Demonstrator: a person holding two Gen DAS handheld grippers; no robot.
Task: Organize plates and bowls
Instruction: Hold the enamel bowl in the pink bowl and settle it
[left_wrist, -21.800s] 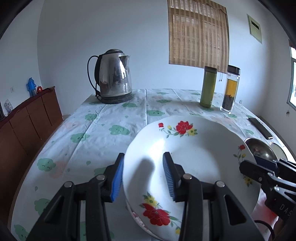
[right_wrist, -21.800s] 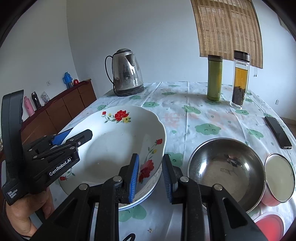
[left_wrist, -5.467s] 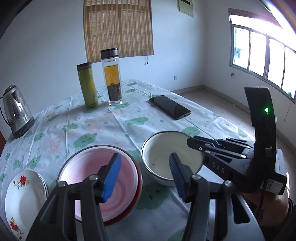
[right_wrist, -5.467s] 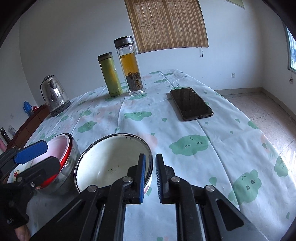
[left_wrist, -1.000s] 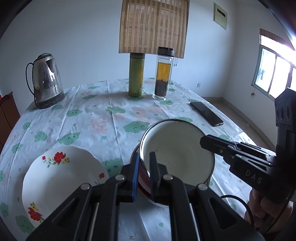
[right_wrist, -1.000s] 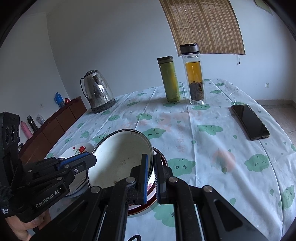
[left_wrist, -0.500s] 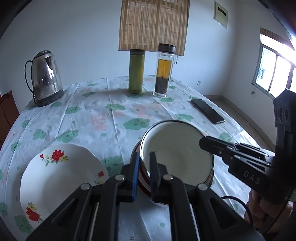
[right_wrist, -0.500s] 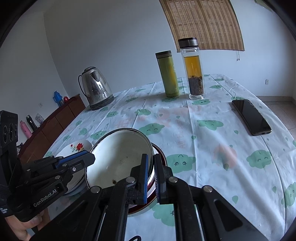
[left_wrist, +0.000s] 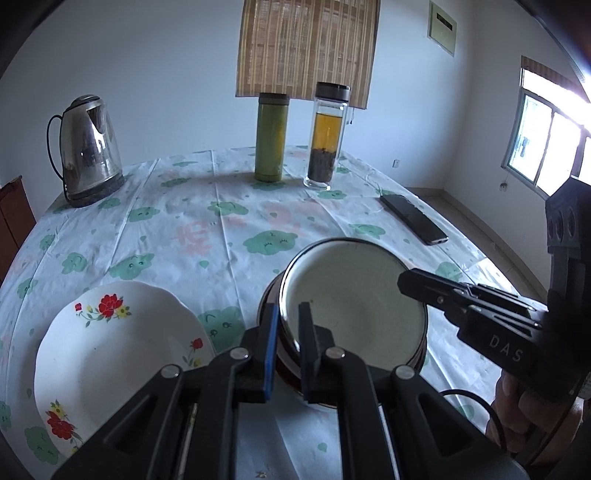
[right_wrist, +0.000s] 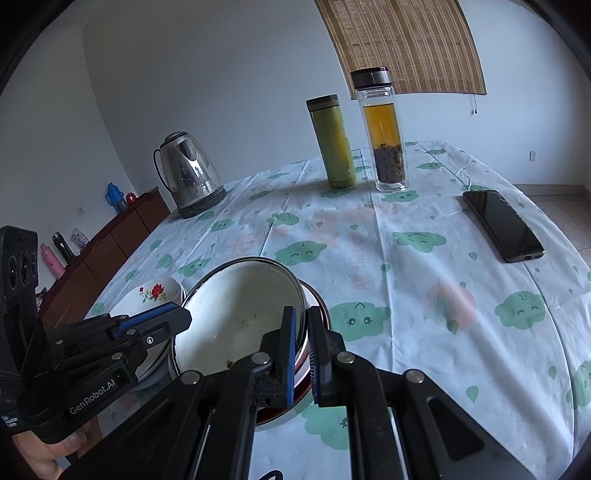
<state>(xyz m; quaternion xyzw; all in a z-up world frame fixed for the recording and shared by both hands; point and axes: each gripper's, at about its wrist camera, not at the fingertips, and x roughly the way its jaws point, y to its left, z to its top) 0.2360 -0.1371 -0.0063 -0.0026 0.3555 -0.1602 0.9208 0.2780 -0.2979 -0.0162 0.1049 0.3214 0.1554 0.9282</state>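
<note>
A white enamel bowl (left_wrist: 354, 302) (right_wrist: 240, 310) hangs tilted in the mouth of a red bowl (left_wrist: 286, 373) (right_wrist: 321, 306), which is mostly hidden under it. My left gripper (left_wrist: 287, 314) is shut on the white bowl's near left rim; in the right wrist view the left gripper (right_wrist: 181, 317) reaches in from the left. My right gripper (right_wrist: 301, 314) is shut on the opposite rim; in the left wrist view the right gripper (left_wrist: 402, 277) comes in from the right. A white plate with red flowers (left_wrist: 110, 343) (right_wrist: 155, 291) lies left of the bowls.
On the far side of the cloud-print tablecloth (left_wrist: 229, 229) stand a steel kettle (left_wrist: 88, 147), a green flask (left_wrist: 271, 140) and a glass tea bottle (left_wrist: 327, 136). A dark phone (left_wrist: 413, 225) lies at the right. A wooden sideboard (right_wrist: 110, 251) runs along the left wall.
Several seconds ago the white bowl stood on the table beside the red bowl with the left gripper open. Now both grippers grip its rim over the red bowl. The last second shows hardly any movement.
</note>
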